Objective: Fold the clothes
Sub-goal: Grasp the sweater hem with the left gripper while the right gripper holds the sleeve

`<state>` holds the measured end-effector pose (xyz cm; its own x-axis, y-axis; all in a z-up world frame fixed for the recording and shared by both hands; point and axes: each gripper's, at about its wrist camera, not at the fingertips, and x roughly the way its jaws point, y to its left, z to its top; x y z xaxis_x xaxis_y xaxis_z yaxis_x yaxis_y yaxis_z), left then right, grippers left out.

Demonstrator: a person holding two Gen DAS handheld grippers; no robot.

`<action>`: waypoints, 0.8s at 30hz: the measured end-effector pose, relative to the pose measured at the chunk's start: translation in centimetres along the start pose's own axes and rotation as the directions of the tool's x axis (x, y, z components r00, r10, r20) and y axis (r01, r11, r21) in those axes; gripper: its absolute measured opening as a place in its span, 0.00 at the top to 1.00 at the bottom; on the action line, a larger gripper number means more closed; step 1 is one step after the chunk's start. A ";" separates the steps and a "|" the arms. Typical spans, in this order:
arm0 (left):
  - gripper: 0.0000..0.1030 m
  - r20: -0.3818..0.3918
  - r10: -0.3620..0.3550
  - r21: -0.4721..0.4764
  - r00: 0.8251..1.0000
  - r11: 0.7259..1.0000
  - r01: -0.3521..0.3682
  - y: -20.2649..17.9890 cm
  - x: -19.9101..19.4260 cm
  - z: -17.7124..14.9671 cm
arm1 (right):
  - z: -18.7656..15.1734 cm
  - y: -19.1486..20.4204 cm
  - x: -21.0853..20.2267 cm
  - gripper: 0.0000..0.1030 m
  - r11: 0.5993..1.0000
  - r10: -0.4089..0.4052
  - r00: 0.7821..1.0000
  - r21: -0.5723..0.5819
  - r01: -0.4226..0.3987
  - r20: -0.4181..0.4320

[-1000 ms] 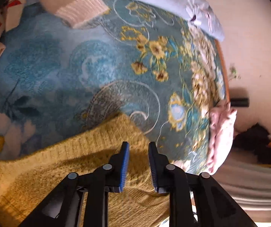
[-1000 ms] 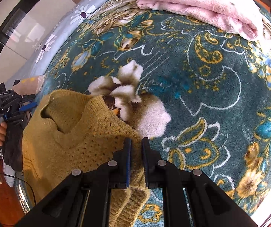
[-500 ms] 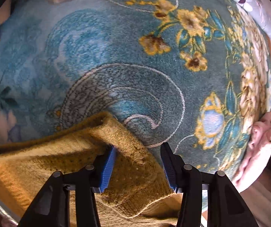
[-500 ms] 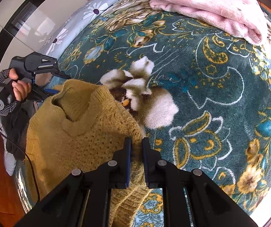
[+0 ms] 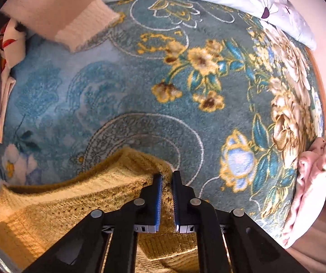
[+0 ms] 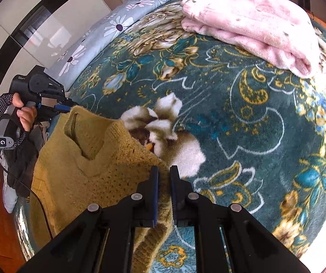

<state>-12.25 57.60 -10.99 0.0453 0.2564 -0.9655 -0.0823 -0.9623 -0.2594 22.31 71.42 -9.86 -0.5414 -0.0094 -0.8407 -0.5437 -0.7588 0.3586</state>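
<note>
Sweater corners are pinched in both of my grippers. It is a mustard-yellow knitted sweater [image 6: 76, 170], and it lies at the near edge of the bed, on the fuzzy teal blanket with gold and white flowers [image 6: 242, 118].

My left gripper [image 5: 167, 201] is clamped on one shoulder of the sweater. I can see knit squeezed between its blue pads. My right gripper [image 6: 164, 195] is clamped on the other shoulder in the same way, with yellow wool in the thin gap between its jaws. From the right wrist view, my left hand [image 6: 24, 113] shows far off to the side, holding its tool at the far shoulder.

I think I hold both shoulders so the sweater can be pulled flat and straight on the blanket. The neck hole sits between my two grippers, so the top edge is stretched out wide. A flat sweater is easier to fold.

A folded fluffy pink blanket [image 6: 253, 25] lies at the far end of the bed, well away from the sweater. A cream knitted cloth with a ribbed edge [image 5: 81, 29] lies at the other far corner. They are out of the way, so I have room.

I cannot see the bottom of the sweater. It hangs down past the edge of the pictures. I cannot find the sleeves either. The jaws hide how much wool each one holds.
</note>
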 end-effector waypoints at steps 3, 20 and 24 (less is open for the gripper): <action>0.92 0.019 -0.047 0.000 0.999 0.999 0.047 -0.7 -1.5 0.6 | 2.7 -0.5 -1.1 1.00 0.999 -0.036 0.998 -0.010 0.037 0.053; 0.91 -0.021 -0.241 -0.022 0.970 0.970 0.240 3.1 -1.7 2.6 | 1.3 0.1 4.1 0.57 0.997 0.070 0.983 -0.023 -0.075 -0.170; 0.91 -0.023 -0.275 -0.005 0.961 0.961 0.275 3.5 -2.7 2.1 | 0.2 0.9 4.3 0.85 0.999 0.024 0.981 -0.035 -0.032 -0.195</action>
<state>-14.74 53.71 -9.38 0.0890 0.5089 -0.8562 -0.0613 -0.8552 -0.5147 19.36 70.86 -13.06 -0.4191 -0.1548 -0.8946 -0.5036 -0.7803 0.3709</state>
